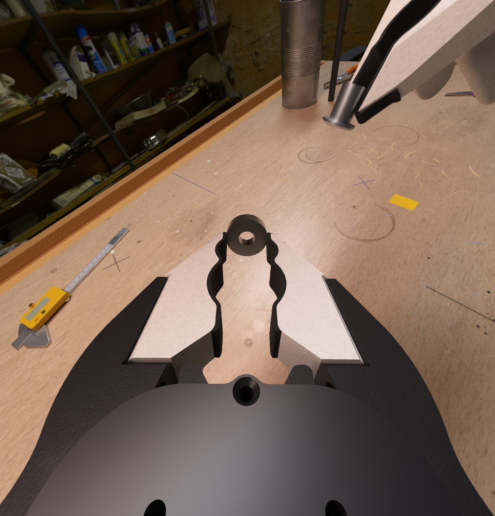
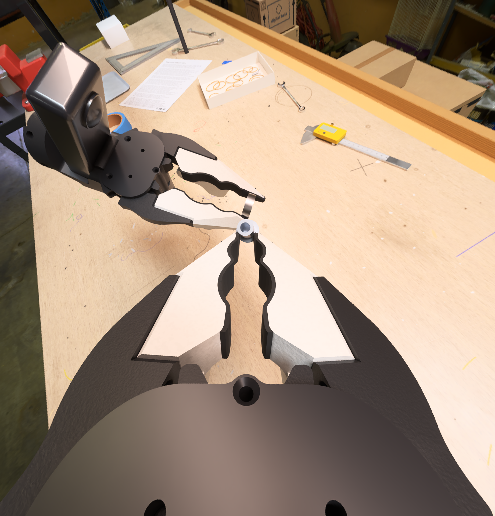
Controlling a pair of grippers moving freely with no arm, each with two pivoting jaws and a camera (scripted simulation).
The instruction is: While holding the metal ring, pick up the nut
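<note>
I see the nut (image 2: 245, 229), a small flanged metal sleeve, pinched at the very tips of my right gripper (image 2: 246, 237) and lifted off the worktop (image 2: 380, 279). My left gripper (image 1: 246, 243) has its fingers narrowed on the metal ring (image 1: 246, 236), a dark disc with a centre hole, again only at the tips. In the right wrist view the two grippers sit almost touching. I judge the risks to be a bump knocking either part loose, or the smooth nut slipping from so shallow a hold.
</note>
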